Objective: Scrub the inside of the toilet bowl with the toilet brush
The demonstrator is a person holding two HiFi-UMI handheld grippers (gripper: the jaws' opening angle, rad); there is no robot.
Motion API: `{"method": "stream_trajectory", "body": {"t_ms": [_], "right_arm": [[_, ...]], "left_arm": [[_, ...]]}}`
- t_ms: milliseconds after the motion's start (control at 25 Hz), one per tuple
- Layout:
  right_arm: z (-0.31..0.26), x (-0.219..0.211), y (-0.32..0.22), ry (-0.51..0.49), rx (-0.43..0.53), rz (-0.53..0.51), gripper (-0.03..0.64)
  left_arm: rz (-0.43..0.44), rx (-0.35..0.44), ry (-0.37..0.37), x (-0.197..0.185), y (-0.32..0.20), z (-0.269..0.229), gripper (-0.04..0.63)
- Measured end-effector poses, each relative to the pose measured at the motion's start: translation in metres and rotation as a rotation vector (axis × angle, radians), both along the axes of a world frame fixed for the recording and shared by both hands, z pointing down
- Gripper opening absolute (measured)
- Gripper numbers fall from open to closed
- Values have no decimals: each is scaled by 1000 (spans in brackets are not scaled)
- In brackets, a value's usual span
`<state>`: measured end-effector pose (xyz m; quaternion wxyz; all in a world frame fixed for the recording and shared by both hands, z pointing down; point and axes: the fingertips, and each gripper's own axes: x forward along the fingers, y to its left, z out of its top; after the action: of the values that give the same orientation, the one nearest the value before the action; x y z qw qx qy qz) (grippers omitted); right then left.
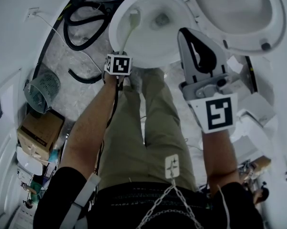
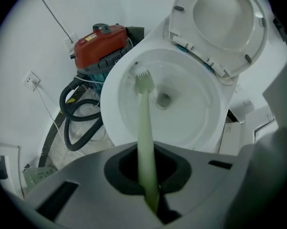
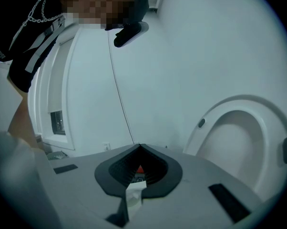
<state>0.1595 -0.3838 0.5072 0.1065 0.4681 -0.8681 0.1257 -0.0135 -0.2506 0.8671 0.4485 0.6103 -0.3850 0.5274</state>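
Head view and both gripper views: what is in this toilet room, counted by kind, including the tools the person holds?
toilet: 1
toilet brush: 1
grippers: 2 (left gripper, right gripper)
vacuum cleaner: 1
cardboard box: 1
mesh basket: 1
Total: 7

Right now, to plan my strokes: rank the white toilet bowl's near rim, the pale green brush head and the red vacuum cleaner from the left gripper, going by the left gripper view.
1. White bowl's near rim, just beneath the left gripper.
2. Pale green brush head, inside the bowl, on its left wall.
3. Red vacuum cleaner, behind the bowl, far left.
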Motion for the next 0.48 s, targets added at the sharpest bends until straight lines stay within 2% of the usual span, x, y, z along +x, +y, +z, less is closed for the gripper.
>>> {"method": "stream_trajectory", "body": {"t_ms": [480], "right_arm": [[-4,5,10,-21,-6,-9,3]], "left_arm": [[37,5,24,40,-39,6,0]]}}
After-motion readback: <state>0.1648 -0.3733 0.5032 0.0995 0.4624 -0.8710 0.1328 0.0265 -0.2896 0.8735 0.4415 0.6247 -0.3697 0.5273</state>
